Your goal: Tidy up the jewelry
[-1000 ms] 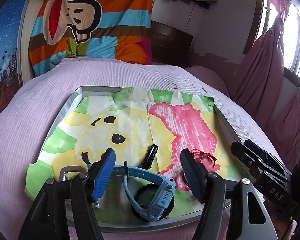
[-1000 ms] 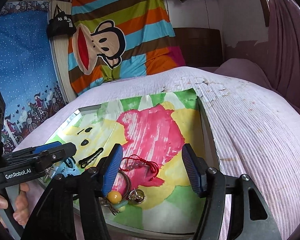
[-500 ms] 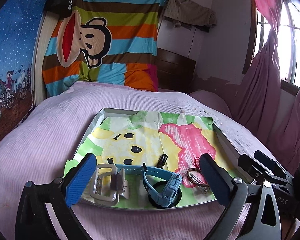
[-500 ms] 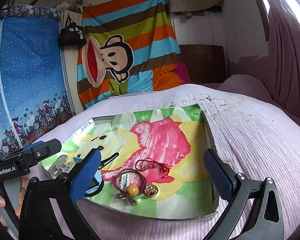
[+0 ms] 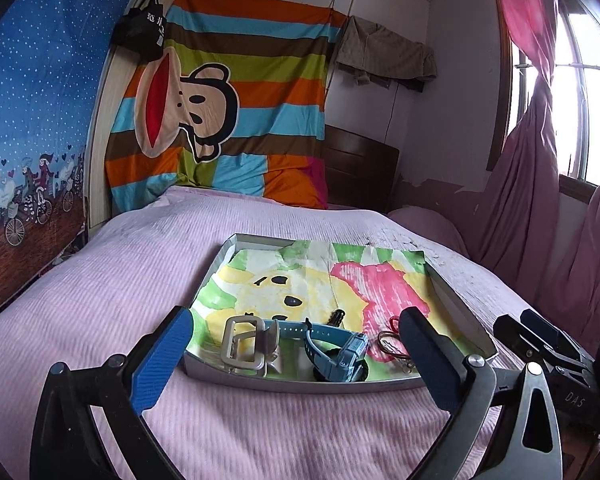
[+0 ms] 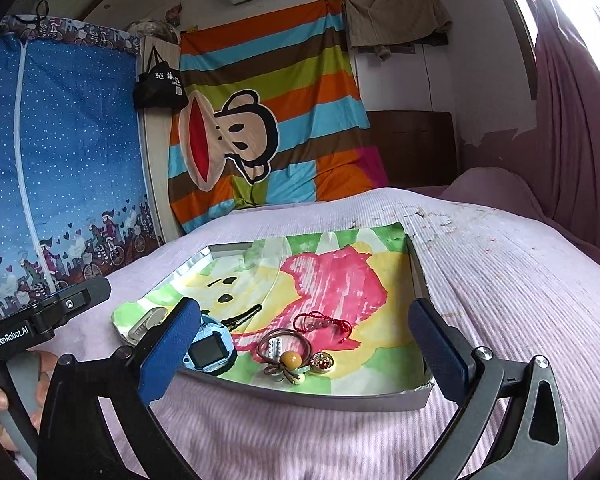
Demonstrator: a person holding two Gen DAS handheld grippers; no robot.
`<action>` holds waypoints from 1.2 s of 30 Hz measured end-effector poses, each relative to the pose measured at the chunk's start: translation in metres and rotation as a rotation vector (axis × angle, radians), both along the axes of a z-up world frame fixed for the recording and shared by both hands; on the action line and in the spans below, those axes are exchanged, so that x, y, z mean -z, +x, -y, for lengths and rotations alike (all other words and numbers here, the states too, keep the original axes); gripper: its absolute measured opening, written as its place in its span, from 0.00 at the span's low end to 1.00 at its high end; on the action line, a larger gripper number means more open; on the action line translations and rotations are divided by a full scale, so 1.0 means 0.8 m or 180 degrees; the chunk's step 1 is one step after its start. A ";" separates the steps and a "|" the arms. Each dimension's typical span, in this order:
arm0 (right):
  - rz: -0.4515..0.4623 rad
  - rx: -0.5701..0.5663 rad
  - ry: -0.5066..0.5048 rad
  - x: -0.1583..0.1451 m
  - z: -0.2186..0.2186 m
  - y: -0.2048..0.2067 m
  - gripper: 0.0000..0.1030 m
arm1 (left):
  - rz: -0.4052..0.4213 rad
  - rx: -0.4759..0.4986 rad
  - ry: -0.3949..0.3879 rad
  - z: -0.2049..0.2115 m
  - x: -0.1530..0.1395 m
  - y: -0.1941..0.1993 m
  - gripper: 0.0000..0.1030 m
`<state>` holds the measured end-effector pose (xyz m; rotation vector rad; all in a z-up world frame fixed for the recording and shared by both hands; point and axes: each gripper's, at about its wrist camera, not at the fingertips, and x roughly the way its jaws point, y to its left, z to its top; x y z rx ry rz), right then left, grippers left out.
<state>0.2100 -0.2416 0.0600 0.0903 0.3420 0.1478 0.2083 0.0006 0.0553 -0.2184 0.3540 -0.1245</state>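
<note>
Both the left hand-held gripper point(image 5: 296, 354) and the right hand-held gripper point(image 6: 306, 342) gape wide, holding nothing, near the tray point(image 5: 300, 384) on the bed point(image 5: 100, 288). Inside lie the blue watch point(image 5: 338, 350), hair tie point(image 6: 286, 350) and red bracelet point(image 6: 322, 322).

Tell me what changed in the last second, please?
Both grippers, left and right, pulled back from the tray and opened wide; neither holds anything. The blue watch, red string bracelet and hair tie stayed in place.
</note>
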 end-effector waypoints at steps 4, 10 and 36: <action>0.0064 -0.0004 -0.0035 -0.002 -0.003 -0.023 0.99 | 0.0063 -0.0027 0.0020 -0.001 0.001 -0.022 1.00; 0.0166 -0.0017 -0.0072 -0.005 -0.006 -0.064 0.99 | 0.0142 -0.0067 0.0136 0.001 0.003 -0.055 1.00; 0.0380 -0.0058 -0.0204 0.008 -0.013 -0.203 0.99 | 0.0283 -0.0281 0.0353 -0.005 0.030 -0.171 1.00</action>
